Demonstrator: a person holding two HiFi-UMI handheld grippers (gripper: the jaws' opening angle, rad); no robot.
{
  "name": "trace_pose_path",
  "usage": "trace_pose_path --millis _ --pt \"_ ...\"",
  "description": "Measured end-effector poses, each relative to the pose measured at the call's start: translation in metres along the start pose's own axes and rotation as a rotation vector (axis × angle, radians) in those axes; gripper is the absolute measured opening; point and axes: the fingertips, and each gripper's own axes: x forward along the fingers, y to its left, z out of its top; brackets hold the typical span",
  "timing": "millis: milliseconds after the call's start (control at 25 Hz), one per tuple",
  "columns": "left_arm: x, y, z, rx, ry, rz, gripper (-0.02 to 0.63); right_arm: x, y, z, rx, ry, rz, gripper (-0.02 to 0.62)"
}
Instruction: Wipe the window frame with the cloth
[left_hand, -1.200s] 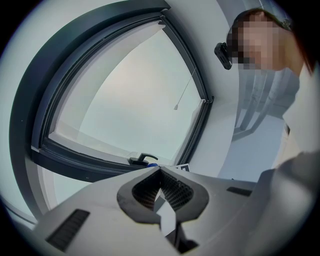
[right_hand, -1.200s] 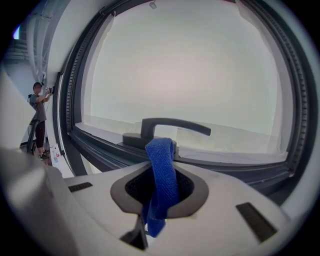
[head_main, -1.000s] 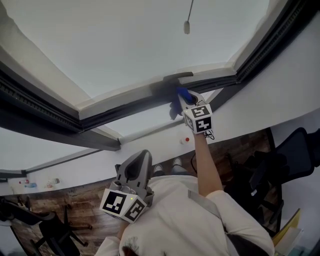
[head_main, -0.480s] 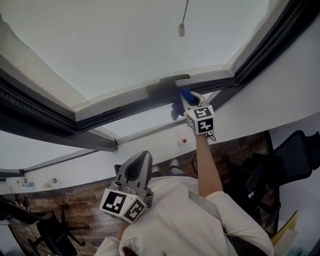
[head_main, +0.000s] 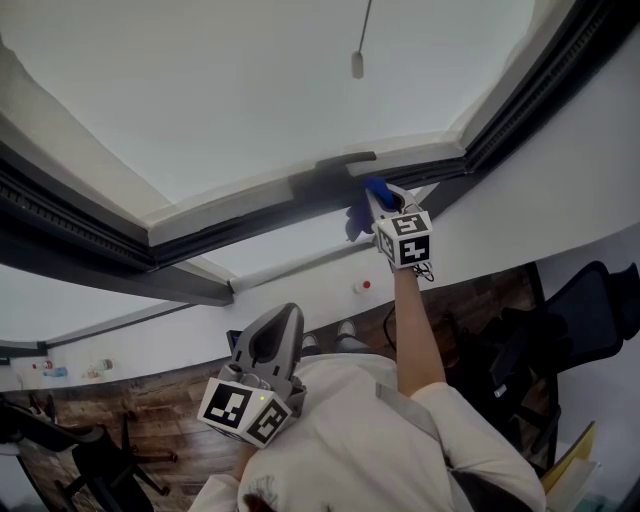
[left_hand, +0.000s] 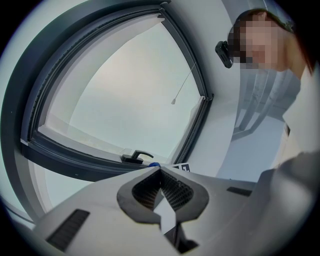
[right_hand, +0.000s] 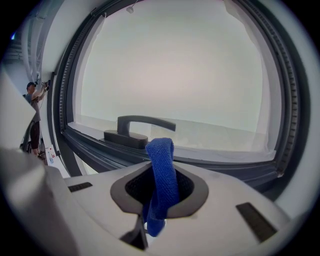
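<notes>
1. Head view, far left: a wooden floor (head_main: 150, 395) and a dark office chair (head_main: 100, 462) lie below the white wall (head_main: 130, 335) that runs under the window.
2. My left gripper (head_main: 290, 314) hangs low by the person's pale shirt (head_main: 380, 440), well apart from the window. In the left gripper view I see its jaws pressed together with nothing between them.
3. Across the middle runs the dark window frame (head_main: 240, 215), with a pale strip along its inner edge and flat, milky glass (head_main: 230, 90) above it. A thin cord with a small weight (head_main: 356, 64) hangs in front of the glass.
4. A dark handle (head_main: 345, 160) sits on the frame's lower rail, its lever lying along the rail.
5. In the right gripper view another person (right_hand: 34, 117) stands at the far left edge beside the window wall.
6. My right gripper (head_main: 385, 200) is raised on an outstretched arm (head_main: 415, 330), just right of the handle. Its jaws are clamped on the blue cloth (right_hand: 162, 175): a loop stands up out of them and the tail hangs below. The loop sits right at the lower rail beside the handle, but I cannot tell whether it touches.
7. At the right, a second dark chair (head_main: 590, 300) stands on the wooden floor near the wall.
</notes>
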Motion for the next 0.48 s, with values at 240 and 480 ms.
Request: trace_pose_path --millis 240,480 --pt "0.005 -0.003 0.001 0.003 0.001 -0.004 0.005 -0.001 -0.008 -0.001 0.000 0.004 -0.007 0.054" --pt "0.011 -0.007 0.000 0.012 0.001 -0.003 0.005 -0.002 -0.013 -0.003 0.002 -0.002 -0.003 0.054"
